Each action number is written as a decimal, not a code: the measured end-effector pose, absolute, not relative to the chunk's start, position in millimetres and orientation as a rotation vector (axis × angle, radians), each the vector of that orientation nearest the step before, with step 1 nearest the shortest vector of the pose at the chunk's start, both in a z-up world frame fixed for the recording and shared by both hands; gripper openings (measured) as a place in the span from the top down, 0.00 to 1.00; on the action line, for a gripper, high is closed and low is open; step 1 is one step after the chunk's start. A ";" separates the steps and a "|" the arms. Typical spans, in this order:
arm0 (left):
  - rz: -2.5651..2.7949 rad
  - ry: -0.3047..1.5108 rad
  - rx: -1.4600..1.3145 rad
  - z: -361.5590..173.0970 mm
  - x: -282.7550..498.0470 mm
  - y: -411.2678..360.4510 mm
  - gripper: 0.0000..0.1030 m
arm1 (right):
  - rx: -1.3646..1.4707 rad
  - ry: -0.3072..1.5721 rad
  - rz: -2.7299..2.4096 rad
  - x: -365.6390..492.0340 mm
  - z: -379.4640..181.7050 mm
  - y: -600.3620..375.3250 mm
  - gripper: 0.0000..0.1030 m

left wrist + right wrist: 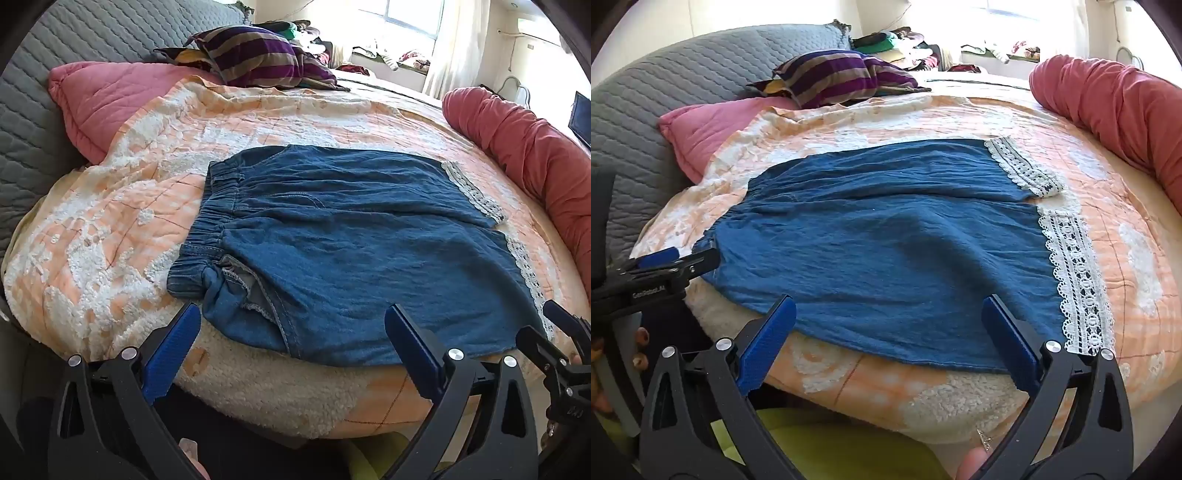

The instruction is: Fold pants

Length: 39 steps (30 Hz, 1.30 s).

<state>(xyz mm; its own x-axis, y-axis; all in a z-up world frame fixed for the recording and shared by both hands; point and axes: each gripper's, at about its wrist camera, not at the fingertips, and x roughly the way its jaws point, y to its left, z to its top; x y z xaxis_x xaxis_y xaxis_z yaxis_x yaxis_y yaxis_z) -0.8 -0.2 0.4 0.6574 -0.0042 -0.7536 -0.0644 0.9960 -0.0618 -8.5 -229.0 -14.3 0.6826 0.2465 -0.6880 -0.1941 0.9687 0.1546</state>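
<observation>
Pants (351,236) flat, both grippers' jaws wide, empty.

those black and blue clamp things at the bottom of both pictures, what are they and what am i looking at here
Each one is a hand-held tool, a two-finger clamp that a person carries, one per hand, with a camera looking along its fingers. One picture is from the left tool, the other from the right tool; the wide lens bends the scene round. Both tools are open and hold nothing. Ahead lie blue pants with white lace hems, spread flat on a peach and white blanket, not yet folded. Around them are a pink pillow, a striped cushion and a red bolster.
</observation>
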 end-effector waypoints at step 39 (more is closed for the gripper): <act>0.022 0.866 -0.080 2.9 -4.2 -8.5 0.04 | 0.039 0.781 0.230 -10.2 -12.0 -222.7 0.08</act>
<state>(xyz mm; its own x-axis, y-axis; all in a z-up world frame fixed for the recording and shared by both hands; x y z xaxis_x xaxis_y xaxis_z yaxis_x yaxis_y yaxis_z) -4.2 -8.5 2.9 0.6482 -0.0133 -0.7614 -0.0514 0.9968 -0.0611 -10.2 -222.7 -12.0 0.6865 0.2199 -0.6931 -0.1914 0.9742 0.1195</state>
